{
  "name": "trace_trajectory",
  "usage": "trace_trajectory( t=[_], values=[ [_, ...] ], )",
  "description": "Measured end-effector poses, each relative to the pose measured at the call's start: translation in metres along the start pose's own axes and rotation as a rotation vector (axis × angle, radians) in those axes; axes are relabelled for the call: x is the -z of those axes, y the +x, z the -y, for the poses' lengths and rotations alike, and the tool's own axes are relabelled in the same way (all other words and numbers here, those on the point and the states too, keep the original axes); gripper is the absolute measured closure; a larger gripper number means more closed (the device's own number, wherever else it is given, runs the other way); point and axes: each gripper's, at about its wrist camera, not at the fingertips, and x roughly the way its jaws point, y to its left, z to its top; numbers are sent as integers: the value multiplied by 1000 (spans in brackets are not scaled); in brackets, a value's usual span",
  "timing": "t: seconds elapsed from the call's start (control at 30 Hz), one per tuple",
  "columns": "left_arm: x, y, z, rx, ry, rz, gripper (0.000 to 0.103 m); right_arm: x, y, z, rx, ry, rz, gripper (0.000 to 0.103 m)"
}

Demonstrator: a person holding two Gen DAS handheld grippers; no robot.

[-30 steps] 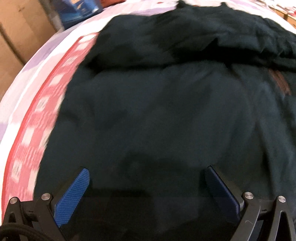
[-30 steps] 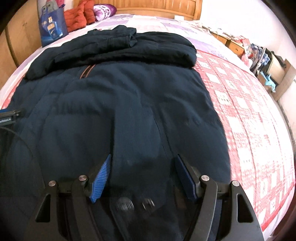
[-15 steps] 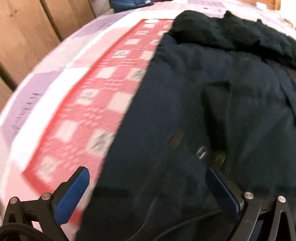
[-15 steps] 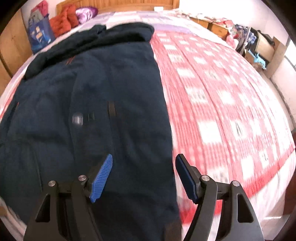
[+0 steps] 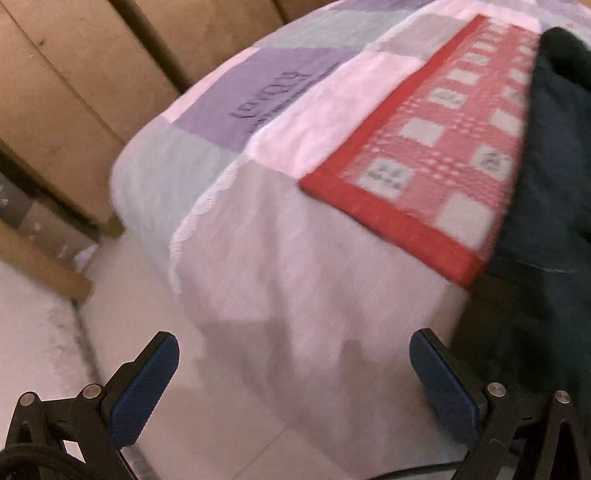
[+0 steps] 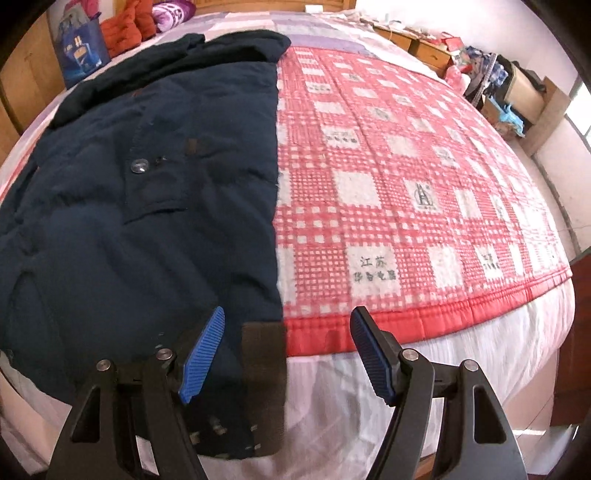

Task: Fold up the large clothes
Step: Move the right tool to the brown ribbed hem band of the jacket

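A large dark navy padded coat [image 6: 147,192] lies flat on the left half of the bed, its hem hanging over the near edge. In the left wrist view only its left edge [image 5: 550,177] shows at the far right. My right gripper [image 6: 288,328] is open and empty, just off the bed's near edge, by the coat's lower right corner and its dark flap [image 6: 264,369]. My left gripper [image 5: 293,354] is open and empty, off the bed's near left corner, left of the coat.
A red-and-white checked quilt [image 6: 406,184] covers the bed, over a white sheet [image 5: 295,266]. Wooden panels [image 5: 74,92] stand left of the bed. A blue bag [image 6: 79,51] and cushions [image 6: 127,31] are at the head. Cluttered furniture [image 6: 498,81] lines the right wall.
Both grippers have pulled back from over the coat to the bed's near edge. The left one swung left past the coat's edge, the right one swung right to its lower right corner.
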Motion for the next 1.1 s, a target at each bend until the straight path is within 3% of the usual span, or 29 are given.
trace_trajectory(
  t=[0.23, 0.3, 0.43, 0.5, 0.57, 0.63, 0.7, 0.77, 0.93, 1.1],
  values=[
    [10, -24, 62, 306, 138, 56, 0, 17, -24, -67, -91, -68, 65, 29],
    [15, -22, 78, 350, 175, 58, 0, 20, -24, -83, -108, -63, 55, 29],
    [24, -4, 77, 320, 215, 51, 0, 25, -23, -93, -66, -44, 56, 29],
    [24, 17, 51, 306, 180, 25, 0, 29, -21, -81, -8, -31, 51, 29],
    [22, 30, 31, 378, 140, 0, 0, 36, -21, -59, 36, 3, 42, 32],
    [24, 35, 20, 367, 153, -4, 0, 41, -27, -51, 8, -7, 51, 35],
    [22, 31, 10, 380, 161, 27, 0, 45, -33, -57, 64, -75, 56, 35],
    [20, 28, 4, 401, 168, 37, 0, 48, -38, -59, 124, -64, 59, 34],
    [23, 25, -2, 399, 242, 68, 0, 63, -43, -38, 102, 104, 26, 34],
    [35, 30, -5, 369, 301, 66, 0, 76, -52, -49, 123, 61, 27, 34]
  ],
)
